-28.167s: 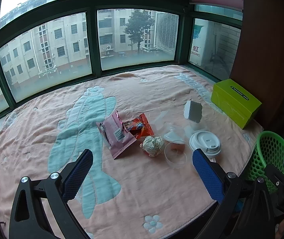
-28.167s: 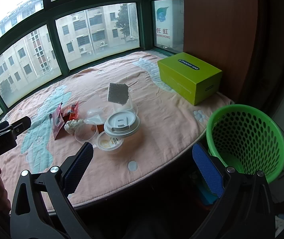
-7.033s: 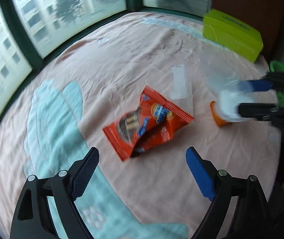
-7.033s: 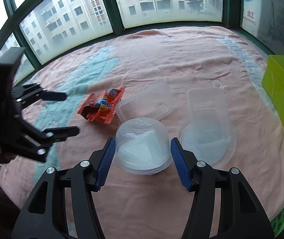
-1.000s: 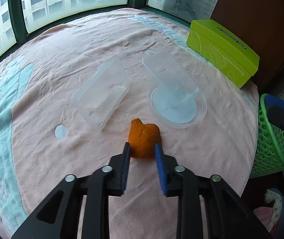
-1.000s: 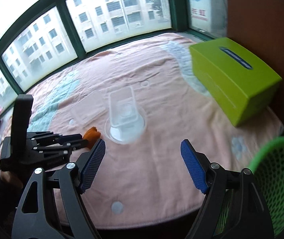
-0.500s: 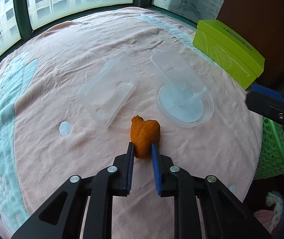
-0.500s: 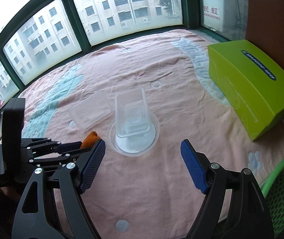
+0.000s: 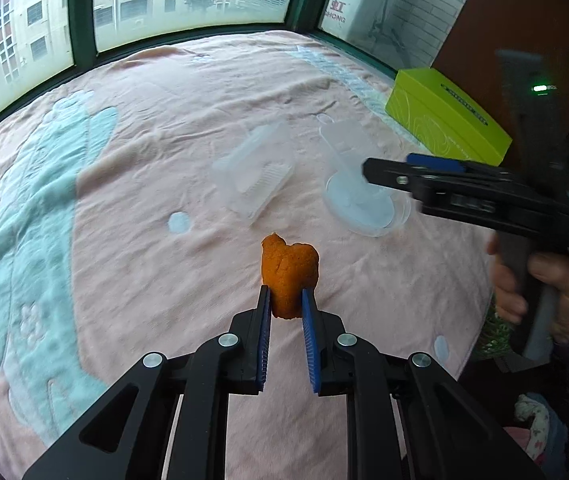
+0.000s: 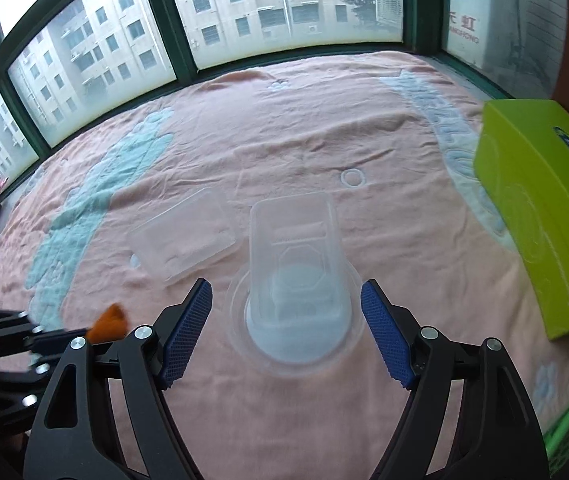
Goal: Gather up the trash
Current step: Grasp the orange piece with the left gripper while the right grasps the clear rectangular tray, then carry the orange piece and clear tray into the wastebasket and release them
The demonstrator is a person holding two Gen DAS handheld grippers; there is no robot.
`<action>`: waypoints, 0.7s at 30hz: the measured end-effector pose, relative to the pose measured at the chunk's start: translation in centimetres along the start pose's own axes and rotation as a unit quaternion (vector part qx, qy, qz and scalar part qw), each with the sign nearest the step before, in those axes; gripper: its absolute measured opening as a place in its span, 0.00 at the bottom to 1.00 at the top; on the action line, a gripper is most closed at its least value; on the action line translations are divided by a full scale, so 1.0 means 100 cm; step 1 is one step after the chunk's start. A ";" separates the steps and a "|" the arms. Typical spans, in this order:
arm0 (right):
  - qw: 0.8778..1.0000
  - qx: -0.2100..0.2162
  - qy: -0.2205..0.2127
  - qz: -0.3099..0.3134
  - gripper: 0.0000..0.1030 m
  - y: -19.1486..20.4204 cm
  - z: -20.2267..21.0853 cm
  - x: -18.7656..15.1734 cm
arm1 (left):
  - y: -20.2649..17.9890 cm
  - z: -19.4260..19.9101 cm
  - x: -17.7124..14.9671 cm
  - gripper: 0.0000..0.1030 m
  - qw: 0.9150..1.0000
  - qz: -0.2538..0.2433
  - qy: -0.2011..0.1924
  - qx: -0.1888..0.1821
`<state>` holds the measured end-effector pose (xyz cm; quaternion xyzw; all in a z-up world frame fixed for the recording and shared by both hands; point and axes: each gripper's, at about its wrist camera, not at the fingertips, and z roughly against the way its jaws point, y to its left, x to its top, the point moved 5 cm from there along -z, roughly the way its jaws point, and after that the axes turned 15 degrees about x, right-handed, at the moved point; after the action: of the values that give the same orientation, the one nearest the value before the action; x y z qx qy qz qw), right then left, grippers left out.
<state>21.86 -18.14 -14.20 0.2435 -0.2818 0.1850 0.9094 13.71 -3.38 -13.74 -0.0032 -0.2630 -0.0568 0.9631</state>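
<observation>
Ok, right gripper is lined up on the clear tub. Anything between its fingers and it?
Nothing visible. The open right gripper faces the clear tub on its round lid; only bare pink blanket lies between.

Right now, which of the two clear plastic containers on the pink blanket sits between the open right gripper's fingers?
The clear rectangular tub leaning on the round clear lid, framed by the right gripper. The flat clear tray lies left, outside it.

Through the window on my right, a white sign (image 9: 337,11) outside reads "HONG" under a red character; from my right gripper's camera the same sign (image 10: 463,29) shows "HONG". The green box's (image 9: 446,120) label is too small to read.
</observation>
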 end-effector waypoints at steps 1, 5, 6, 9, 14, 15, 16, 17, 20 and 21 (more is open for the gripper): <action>1.000 -0.004 0.004 0.000 0.72 -0.001 -0.005 0.001 | 0.002 0.002 0.000 0.15 1.000 0.003 -0.001 -0.002; 1.000 -0.011 0.017 0.007 0.67 -0.002 -0.017 0.004 | 0.007 0.009 -0.003 0.15 1.000 0.014 -0.002 -0.007; 1.000 -0.018 0.022 0.013 0.63 -0.001 -0.020 0.003 | 0.008 0.009 -0.003 0.15 1.000 0.015 -0.003 -0.007; 0.999 -0.031 0.023 0.026 0.60 0.002 -0.022 0.003 | 0.010 0.012 -0.003 0.15 1.000 0.018 -0.004 -0.007; 0.999 -0.026 0.008 0.020 0.59 0.004 -0.010 0.001 | 0.009 0.015 -0.002 0.15 1.000 0.019 -0.007 -0.008; 1.000 -0.024 0.004 0.016 0.59 0.005 -0.004 0.001 | 0.008 0.017 -0.002 0.15 1.000 0.018 -0.008 -0.008; 1.000 -0.021 0.000 0.014 0.59 0.006 0.000 0.001 | 0.008 0.018 -0.002 0.15 1.000 0.017 -0.009 -0.008; 1.000 -0.018 -0.008 0.012 0.59 0.007 0.008 0.000 | 0.006 0.020 -0.002 0.15 1.000 0.015 -0.011 -0.009; 1.000 -0.017 -0.021 0.002 0.59 0.008 0.027 -0.005 | 0.002 0.025 -0.002 0.15 1.000 0.010 -0.016 -0.012; 1.000 -0.015 -0.025 -0.002 0.59 0.008 0.033 -0.006 | -0.001 0.027 -0.002 0.15 1.000 0.008 -0.018 -0.012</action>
<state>19.62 -19.37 -11.92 0.2347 -0.3072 0.1727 0.9059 12.18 -3.31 -11.51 -0.0180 -0.2796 -0.0520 0.9585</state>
